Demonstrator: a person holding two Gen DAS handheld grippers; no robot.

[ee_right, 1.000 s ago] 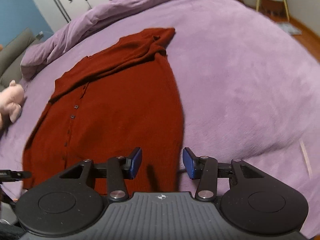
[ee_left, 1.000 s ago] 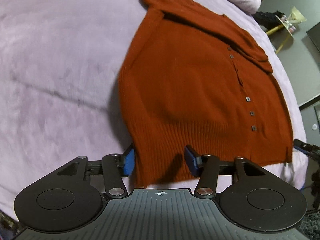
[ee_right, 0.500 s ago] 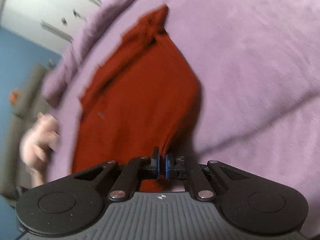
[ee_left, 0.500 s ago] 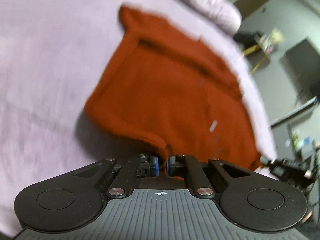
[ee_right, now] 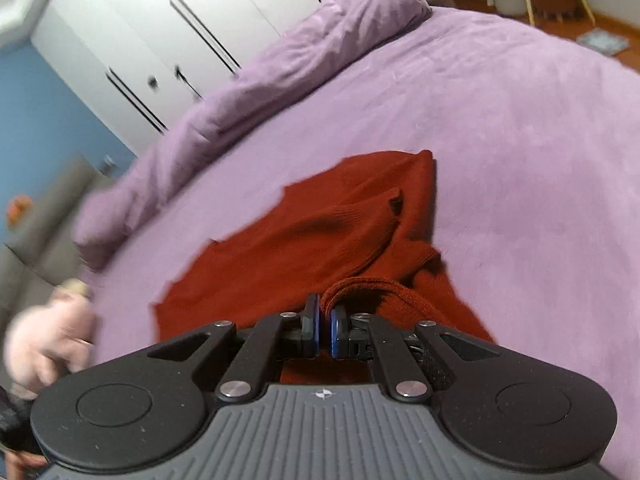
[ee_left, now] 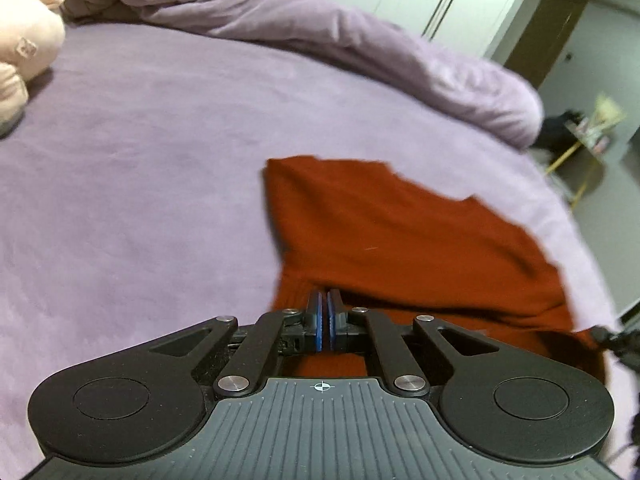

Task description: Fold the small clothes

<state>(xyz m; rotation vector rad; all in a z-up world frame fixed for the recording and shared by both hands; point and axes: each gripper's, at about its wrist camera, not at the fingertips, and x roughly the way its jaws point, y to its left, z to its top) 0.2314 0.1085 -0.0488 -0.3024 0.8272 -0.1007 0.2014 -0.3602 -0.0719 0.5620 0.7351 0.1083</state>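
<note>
Viewing left wrist: left gripper (ee_left: 324,322) jaws pinched tight on hem of rust-red sweater (ee_left: 400,236), which lies on purple bed cover (ee_left: 140,168). Right wrist: right gripper (ee_right: 324,330) clamps bunched sweater edge (ee_right: 320,232). No legible writing.

A home bedroom: wide bed (ee_right: 520,128) under a purple plush cover, rolled duvet (ee_right: 304,52) at twelve o'clock, white wardrobe doors (ee_right: 168,40) behind it, pink soft toy (ee_left: 24,44) at ten o'clock.
</note>
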